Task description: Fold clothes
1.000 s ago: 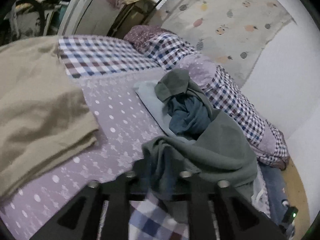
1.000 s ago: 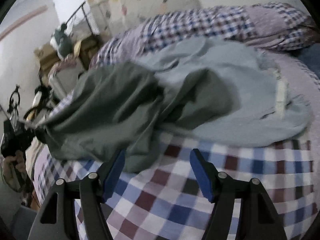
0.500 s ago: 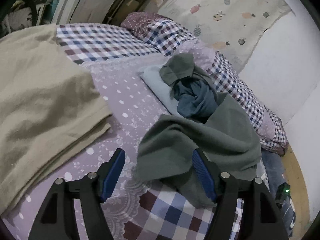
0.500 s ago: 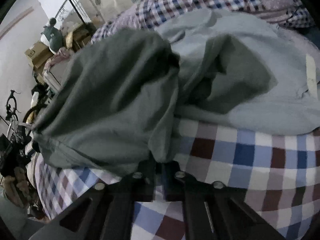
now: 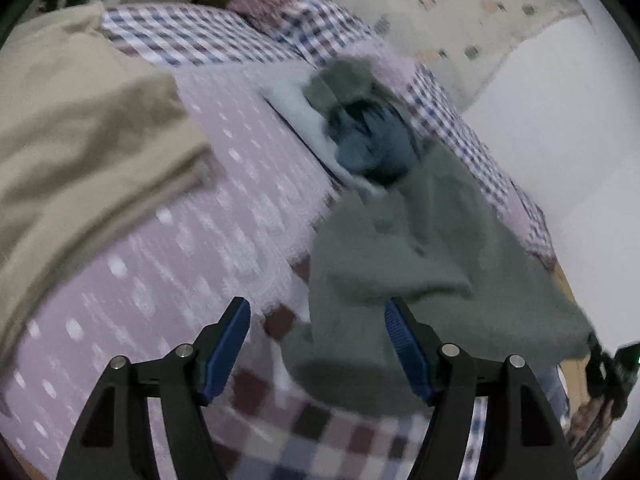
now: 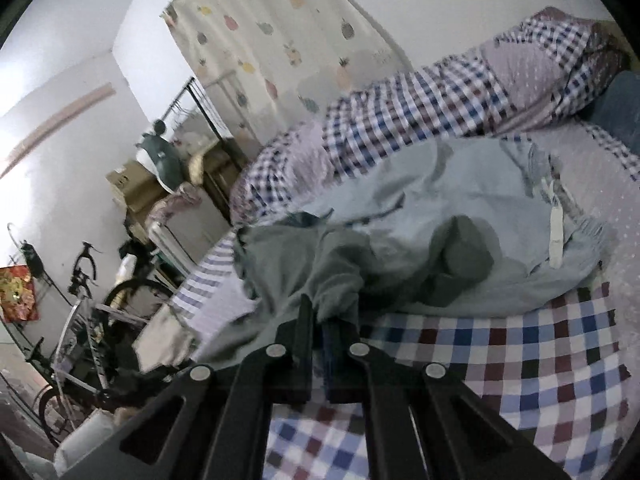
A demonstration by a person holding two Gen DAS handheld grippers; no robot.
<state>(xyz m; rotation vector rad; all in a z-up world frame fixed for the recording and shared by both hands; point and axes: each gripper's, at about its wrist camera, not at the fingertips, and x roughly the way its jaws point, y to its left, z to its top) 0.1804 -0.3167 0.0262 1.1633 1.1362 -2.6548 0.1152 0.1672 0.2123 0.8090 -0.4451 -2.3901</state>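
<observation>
A grey-green garment (image 5: 420,256) hangs stretched across the bed, lifted at one end. My right gripper (image 6: 324,320) is shut on a bunched corner of the grey-green garment (image 6: 328,276). That gripper also shows at the far right edge of the left wrist view. My left gripper (image 5: 316,344) is open, its blue pads wide apart, with the cloth's lower edge just beyond them. Behind lie a dark blue garment (image 5: 368,140) and a pale blue garment (image 6: 460,184), crumpled together.
A folded beige garment (image 5: 80,140) lies at the left on the purple dotted bedspread (image 5: 192,236). A rolled checked quilt (image 6: 420,108) runs along the wall. Checked sheet (image 6: 500,380) covers the near bed. A bicycle (image 6: 92,304) and boxes stand beside the bed.
My left gripper let go of the grey-green garment and opened. My right gripper shut on its corner and lifted it, so the cloth now hangs stretched.
</observation>
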